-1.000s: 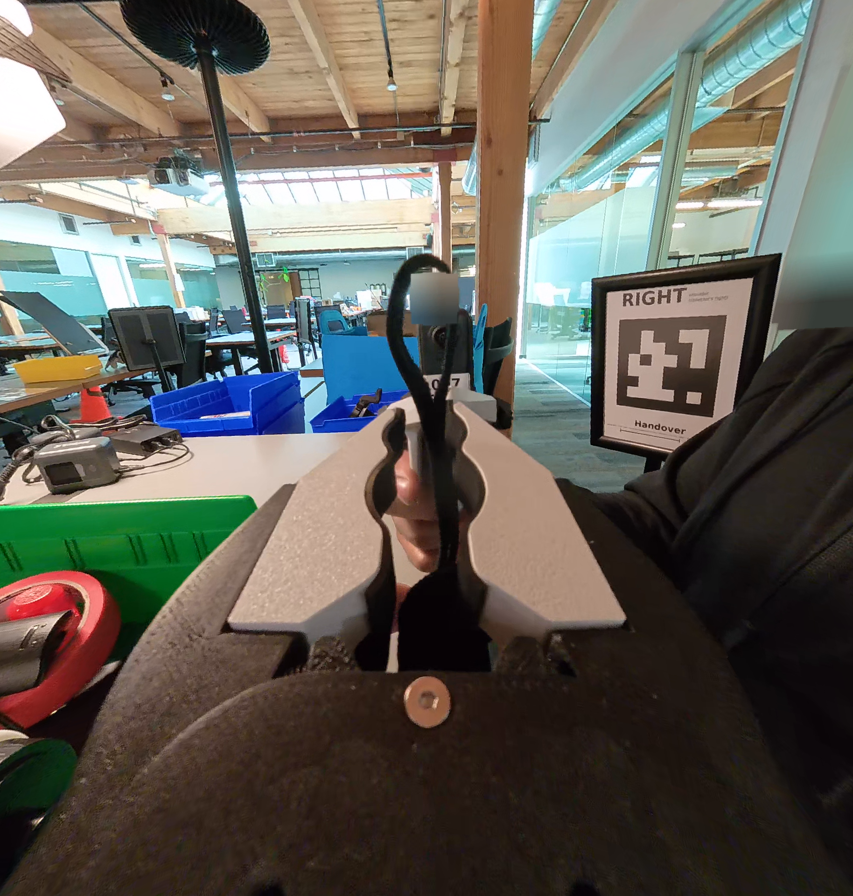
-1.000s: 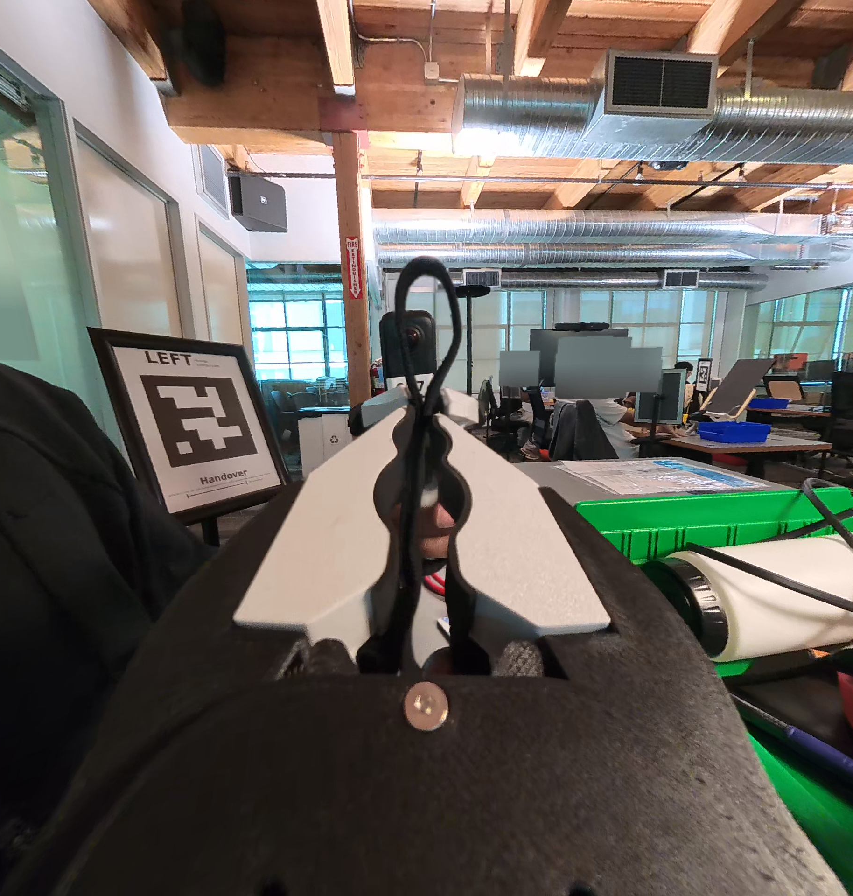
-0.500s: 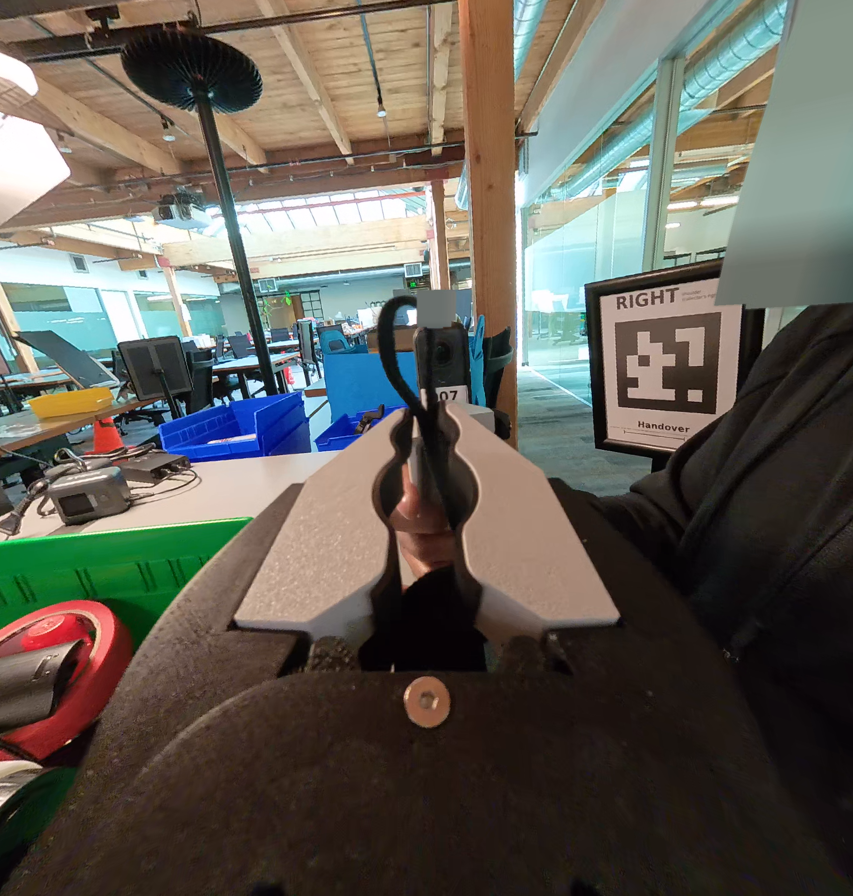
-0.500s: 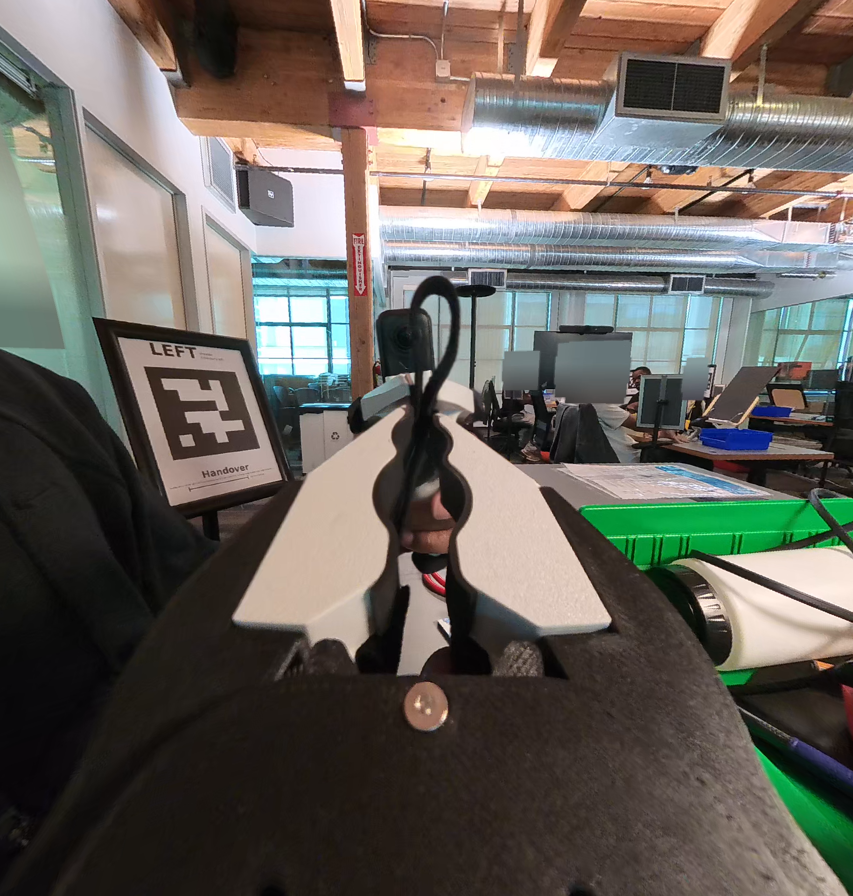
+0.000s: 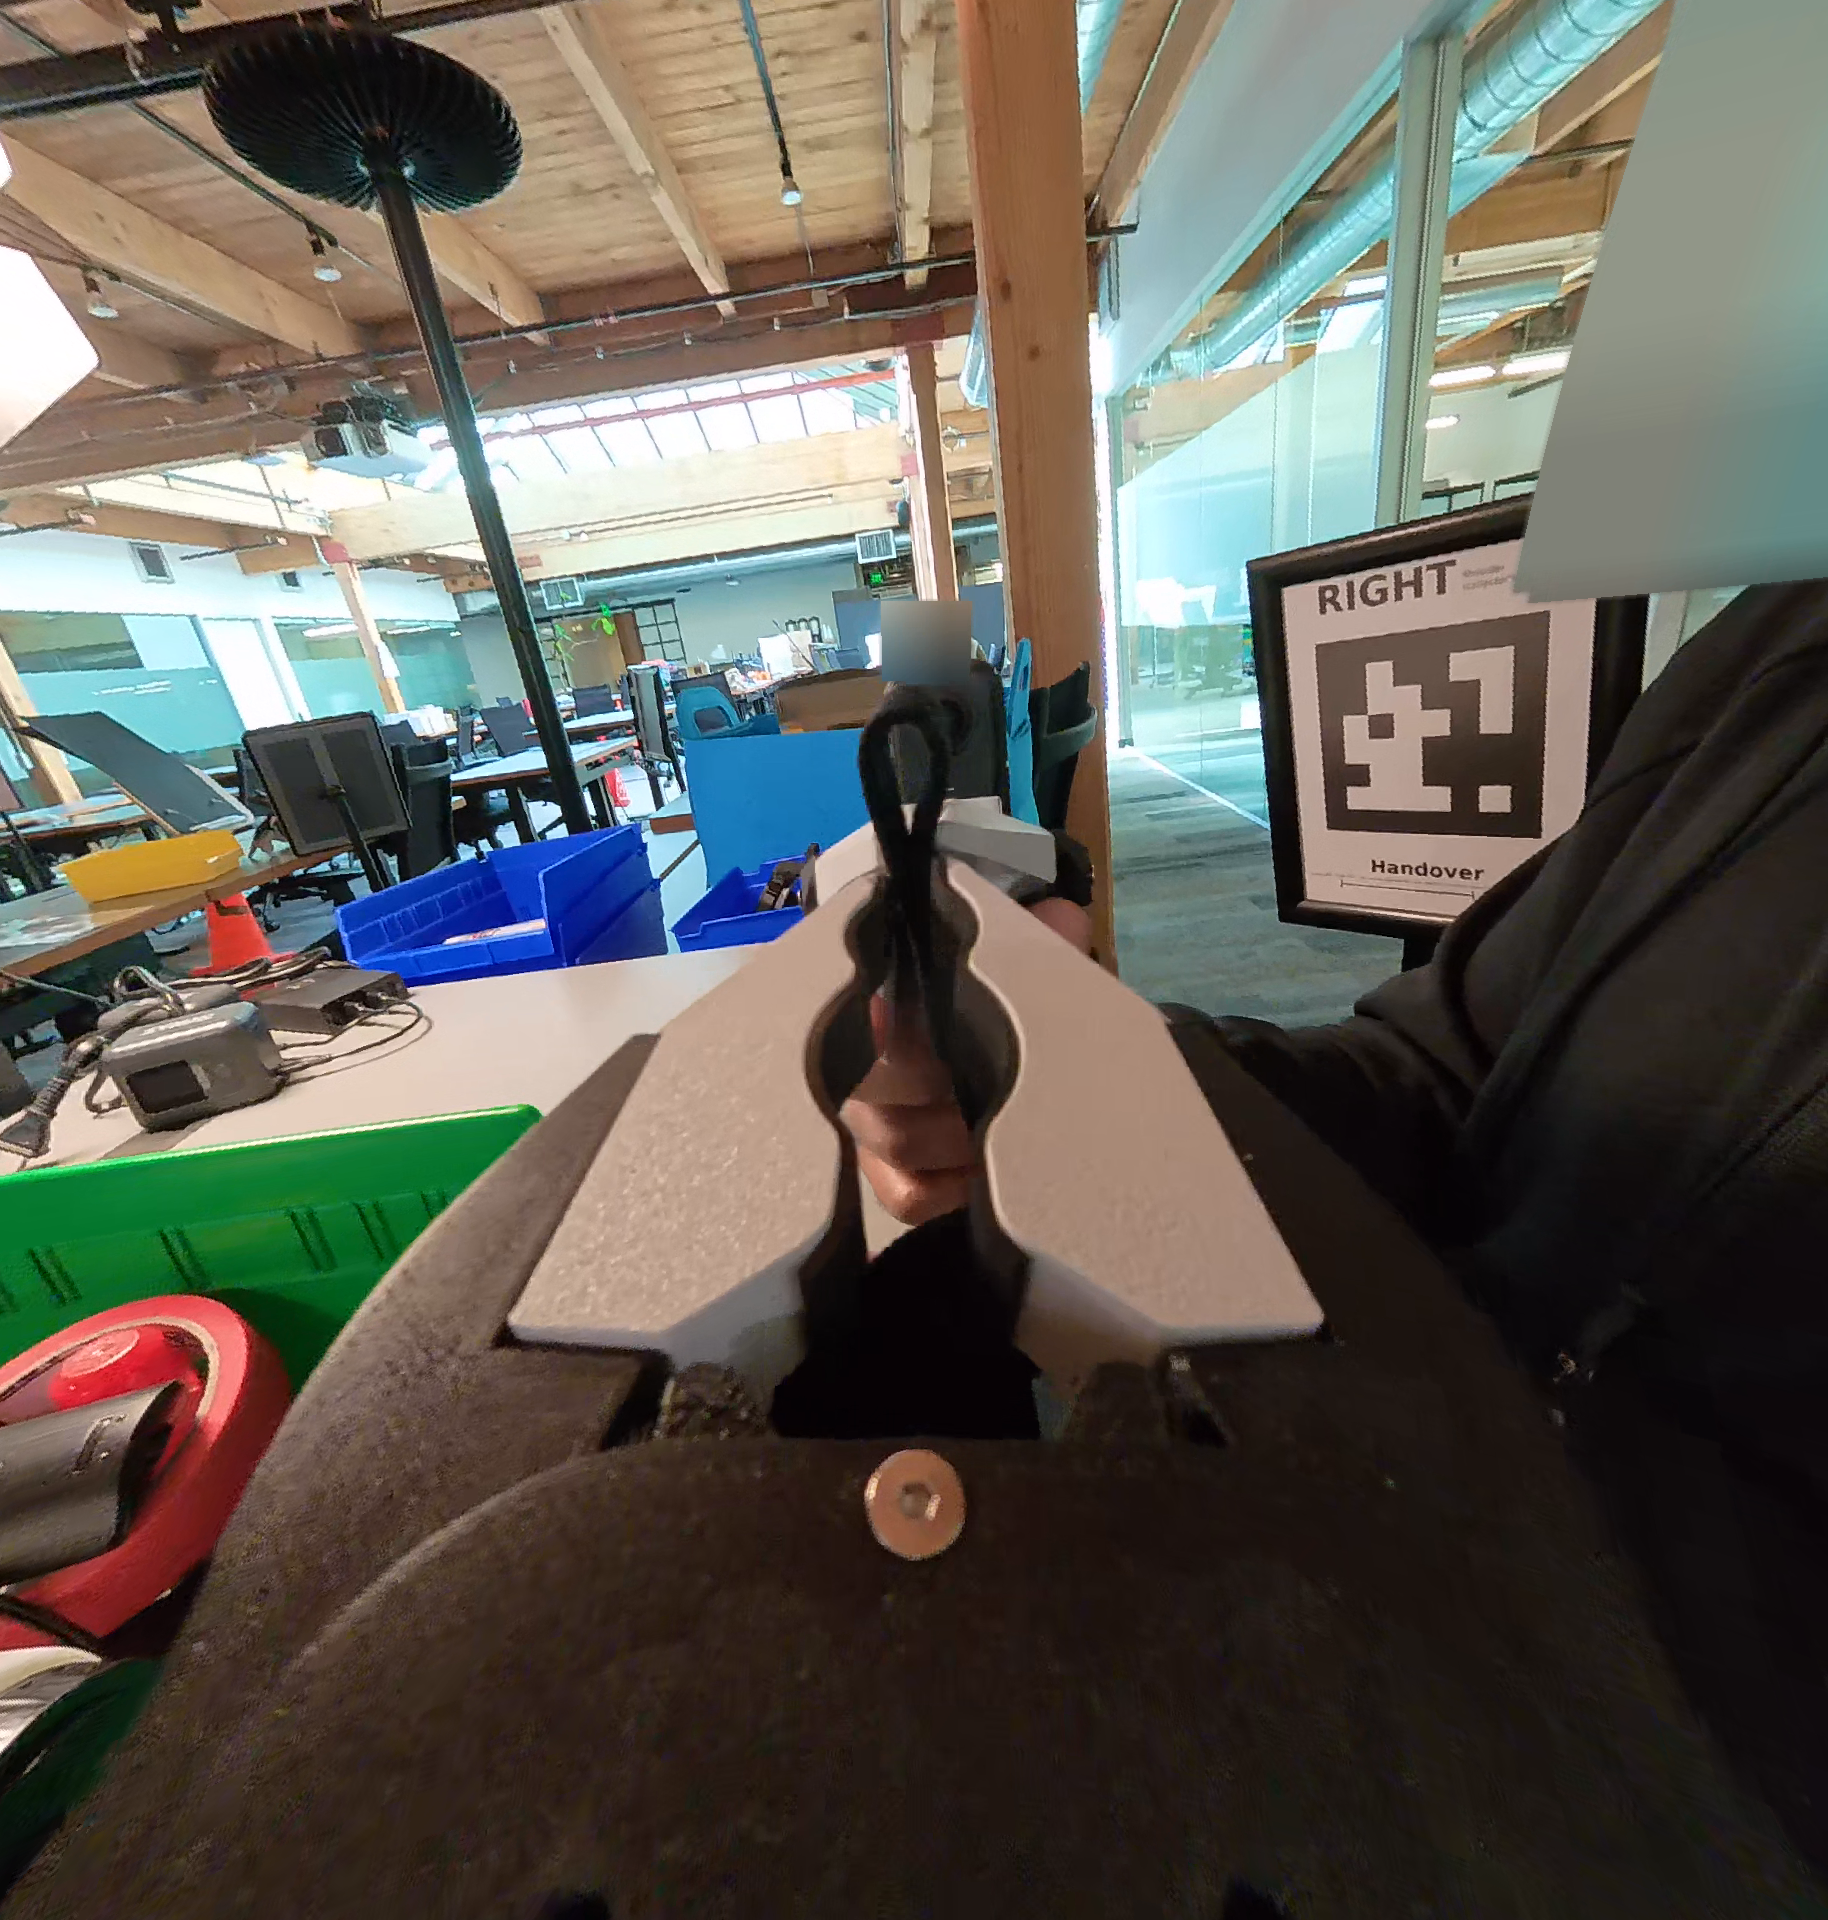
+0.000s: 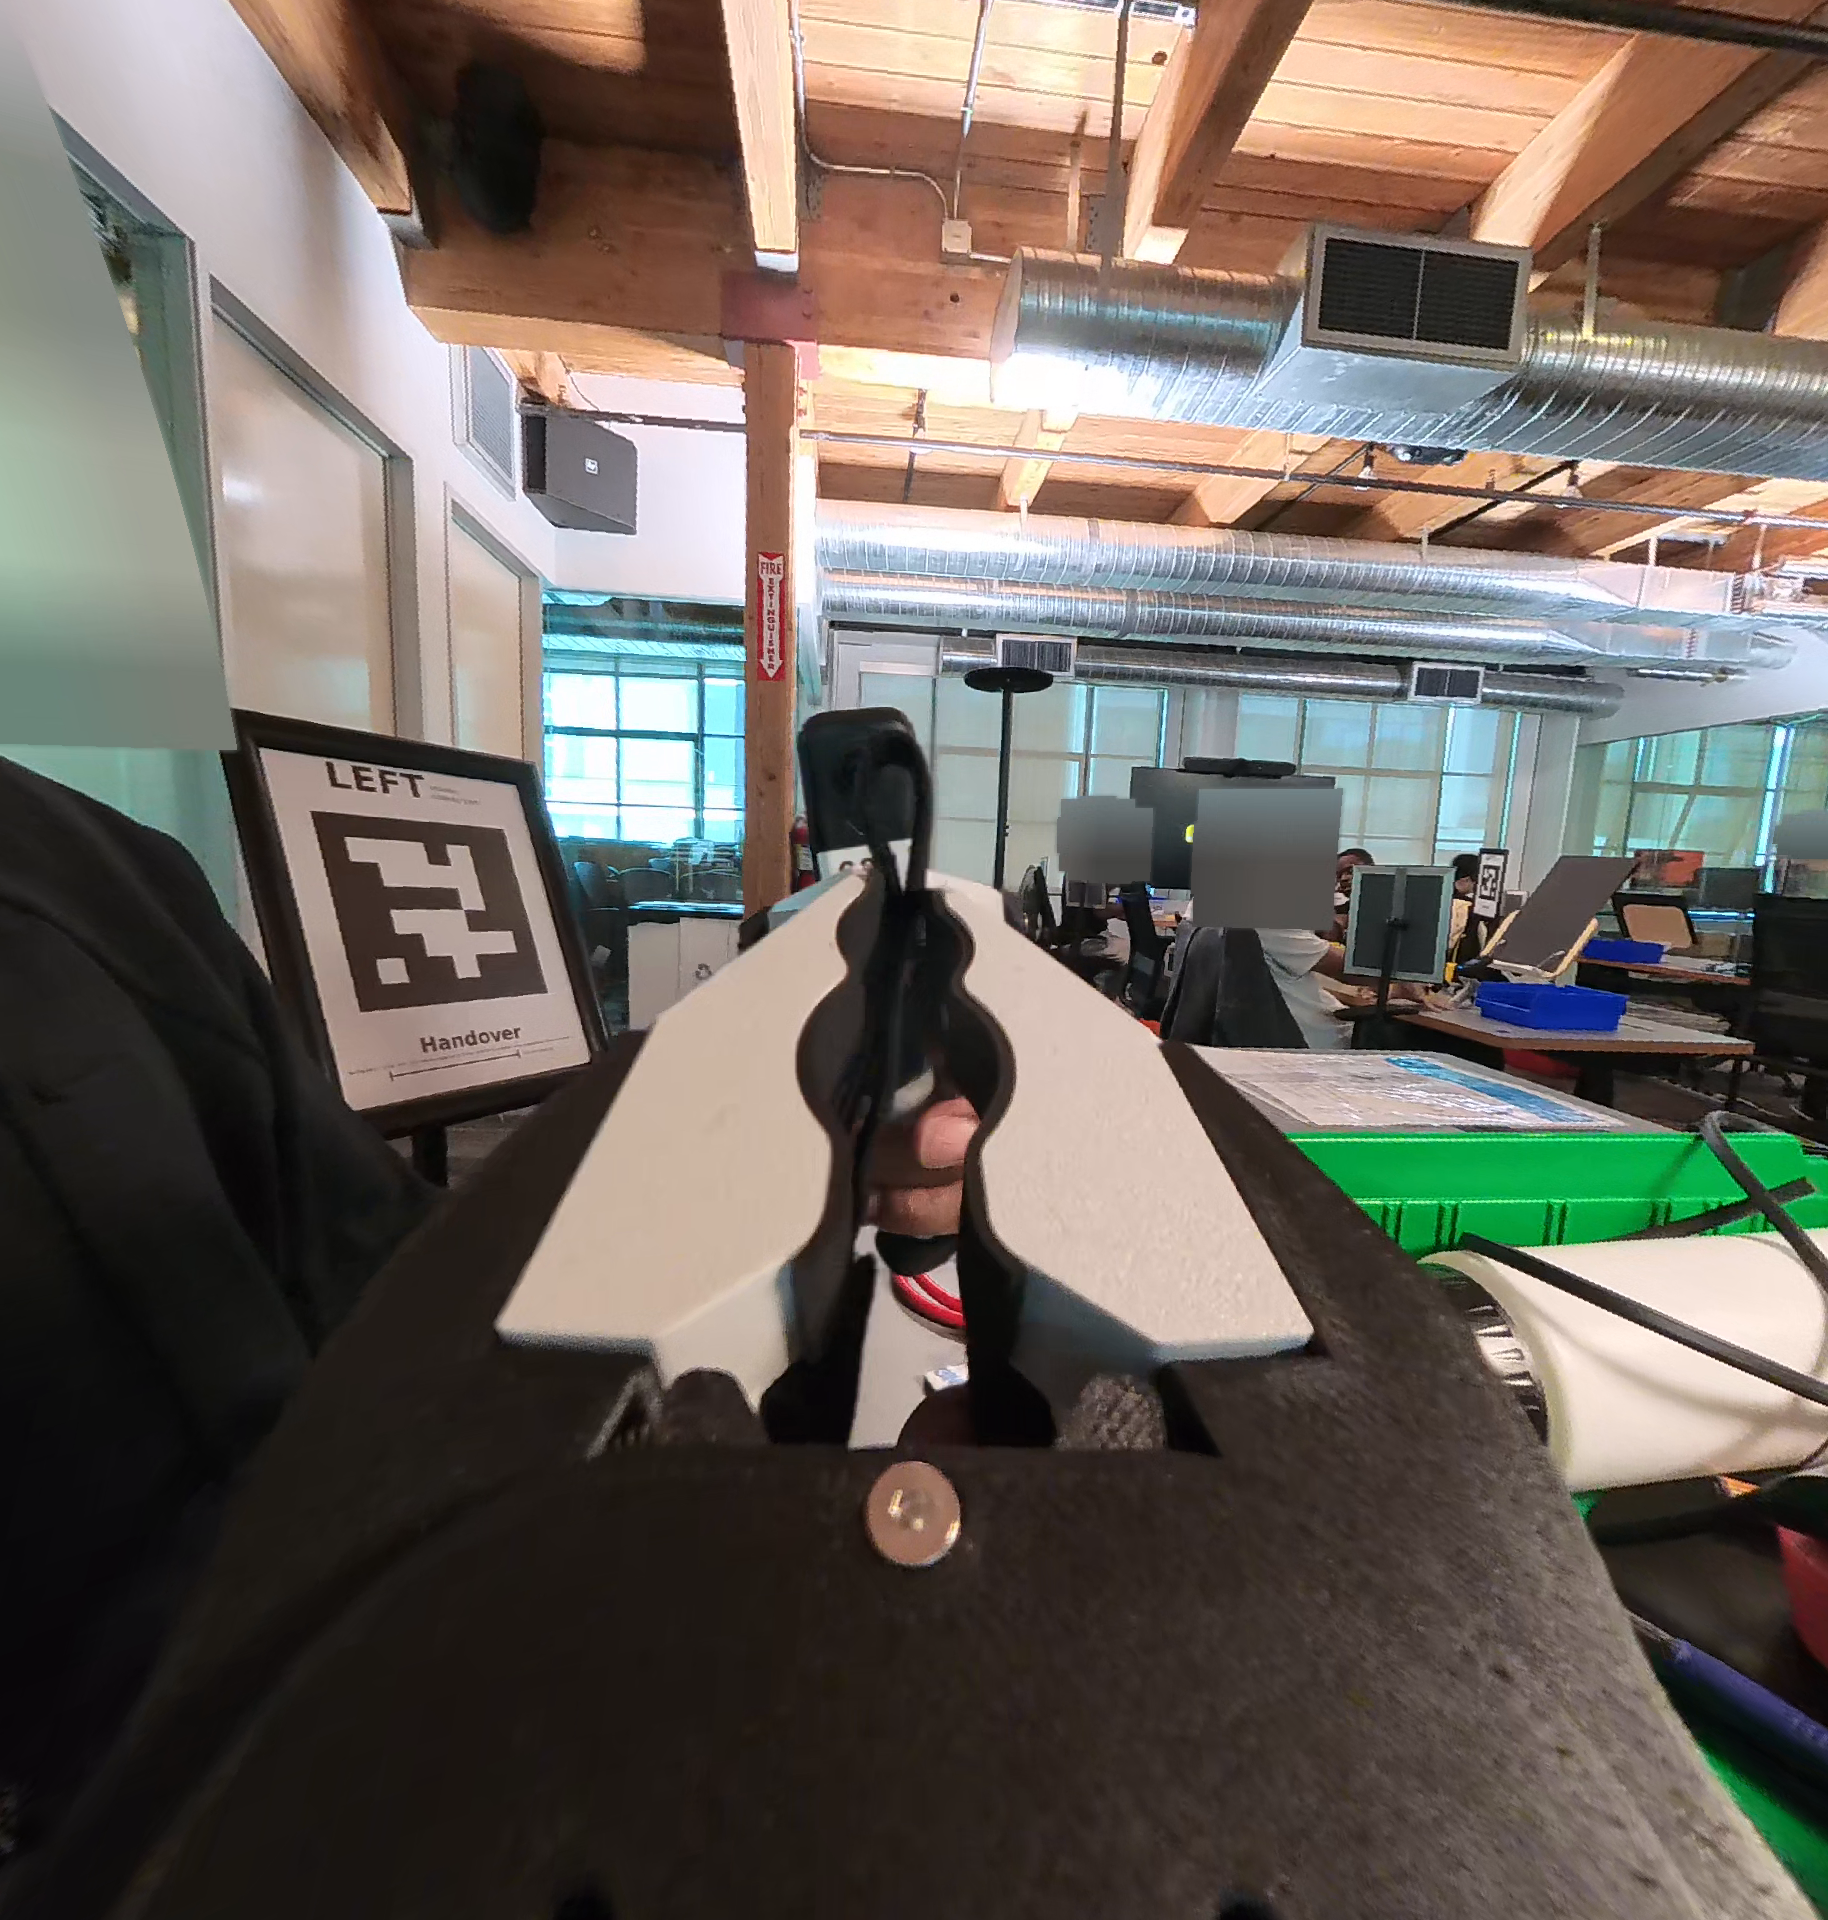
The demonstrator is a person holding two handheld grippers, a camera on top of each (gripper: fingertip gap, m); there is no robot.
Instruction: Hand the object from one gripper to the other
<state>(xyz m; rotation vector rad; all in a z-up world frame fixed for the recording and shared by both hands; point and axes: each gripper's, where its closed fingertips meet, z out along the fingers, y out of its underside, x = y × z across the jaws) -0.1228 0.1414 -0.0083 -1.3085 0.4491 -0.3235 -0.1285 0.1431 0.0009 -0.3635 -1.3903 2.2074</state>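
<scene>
The left tool [image 5: 905,904] and the right tool [image 6: 905,899] face each other tip to tip, both raised above the surface [image 5: 494,1029]. Between them stands a black cord [image 5: 905,831], doubled into a narrow loop that rises above the fingertips of both.

In the left wrist view, the left tool's two grey fingers [image 5: 702,1132] are drawn nearly together at the tips, and the cord's two strands run down through the scalloped gap between them — clenched on the cord. Past them show the right tool's grey tips [image 5: 993,842] and the hand [image 5: 915,1143] that carries it.

In the right wrist view, the right tool's fingers [image 6: 1107,1153] are likewise closed to a thin slit at the tips, with the black cord [image 6: 894,935] pinched there and its loop curling up in front of the left tool's camera [image 6: 842,790]. So both tools grasp the cord at once, each from its own side.

Around them: a green bin [image 5: 214,1216] to the left holds a red tape roll [image 5: 151,1392], and the same green bin [image 6: 1575,1184] in the right view carries a white roll [image 6: 1668,1340] crossed by a thin black cable. A framed marker sign [image 5: 1429,727] stands beside the person's dark sleeve [image 5: 1616,1039]; another framed sign [image 6: 422,914] stands on the other side. Blue bins [image 5: 494,904] sit beyond the surface, and a grey device [image 5: 188,1070] with wires lies on it.
</scene>
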